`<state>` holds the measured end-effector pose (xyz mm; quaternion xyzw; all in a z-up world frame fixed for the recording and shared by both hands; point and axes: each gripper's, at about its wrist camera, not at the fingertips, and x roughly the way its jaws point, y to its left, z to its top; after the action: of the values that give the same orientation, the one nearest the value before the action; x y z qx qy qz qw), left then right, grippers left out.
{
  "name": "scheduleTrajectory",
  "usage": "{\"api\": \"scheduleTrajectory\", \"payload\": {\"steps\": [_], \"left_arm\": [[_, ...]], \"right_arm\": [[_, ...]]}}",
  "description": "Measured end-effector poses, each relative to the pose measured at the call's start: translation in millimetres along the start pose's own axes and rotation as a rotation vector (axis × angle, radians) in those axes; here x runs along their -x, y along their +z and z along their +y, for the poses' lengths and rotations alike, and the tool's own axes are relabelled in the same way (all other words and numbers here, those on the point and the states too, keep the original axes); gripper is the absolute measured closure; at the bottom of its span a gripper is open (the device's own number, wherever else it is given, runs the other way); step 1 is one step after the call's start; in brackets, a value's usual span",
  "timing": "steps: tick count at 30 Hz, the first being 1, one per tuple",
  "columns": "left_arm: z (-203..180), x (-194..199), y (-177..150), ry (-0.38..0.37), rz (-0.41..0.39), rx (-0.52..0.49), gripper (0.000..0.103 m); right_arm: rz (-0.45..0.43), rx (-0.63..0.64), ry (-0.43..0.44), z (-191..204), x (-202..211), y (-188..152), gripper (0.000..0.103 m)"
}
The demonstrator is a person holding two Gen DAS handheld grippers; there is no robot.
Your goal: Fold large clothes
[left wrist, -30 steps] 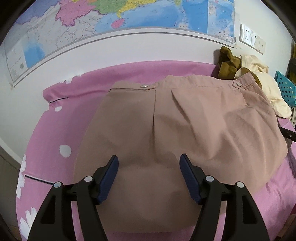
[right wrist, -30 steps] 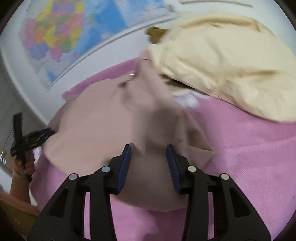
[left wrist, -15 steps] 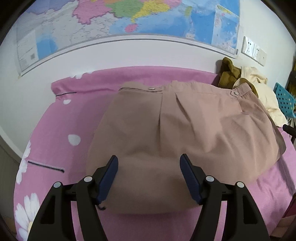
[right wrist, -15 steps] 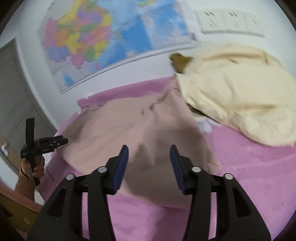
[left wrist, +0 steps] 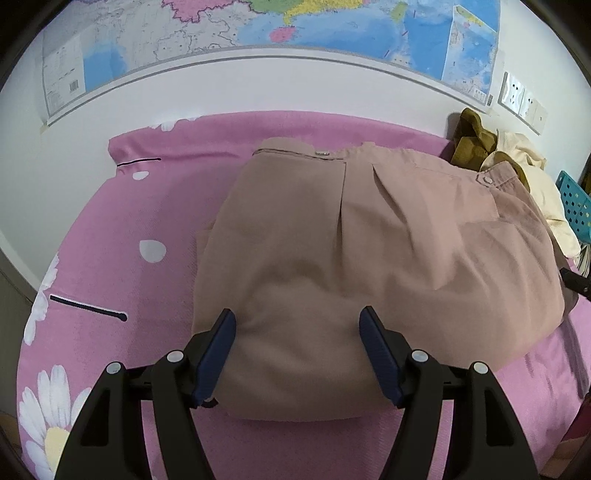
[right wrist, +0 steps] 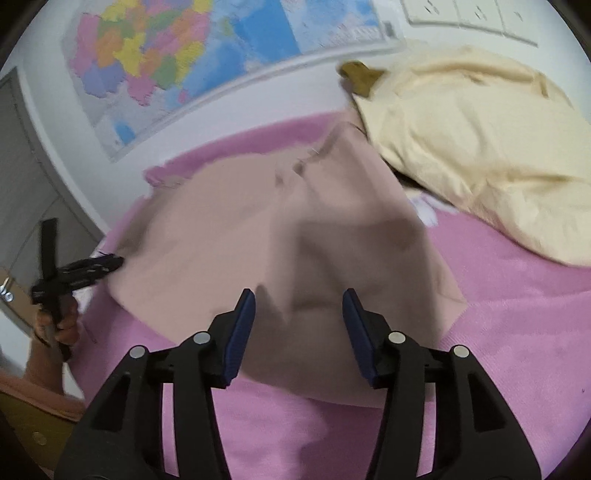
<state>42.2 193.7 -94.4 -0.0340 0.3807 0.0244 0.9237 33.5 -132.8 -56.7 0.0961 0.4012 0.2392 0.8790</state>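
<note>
One pink floral bed sheet [left wrist: 155, 206] covers the bed. One wall map [left wrist: 258, 33] hangs above it. One tan garment [left wrist: 369, 258], folded, lies at the sheet's centre, waistband toward the wall. One cream garment [right wrist: 461, 140] and one olive garment [left wrist: 471, 142] are heaped at its right end, beside one teal basket [left wrist: 574, 203]. Two grippers observed. Left gripper [left wrist: 297, 350]: fingers spread wide, empty, over the tan garment's near edge. Right gripper [right wrist: 298, 332]: fingers moderately apart, empty, over its right end.
</note>
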Motion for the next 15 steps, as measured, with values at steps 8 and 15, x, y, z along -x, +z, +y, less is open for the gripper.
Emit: {"api": "scheduleTrajectory", "payload": {"steps": [8,15], "left_arm": [[-5.1,6.2,-1.4,0.001,-0.009,-0.003,0.034],[-9.0,8.3,-3.6,0.004,-0.013,-0.006,0.033]], "right_arm": [[-0.05,0.212,0.052,66.3,1.8,14.7,0.046],[0.025,0.378,0.144,124.0,-38.0,9.1,0.038]]}}
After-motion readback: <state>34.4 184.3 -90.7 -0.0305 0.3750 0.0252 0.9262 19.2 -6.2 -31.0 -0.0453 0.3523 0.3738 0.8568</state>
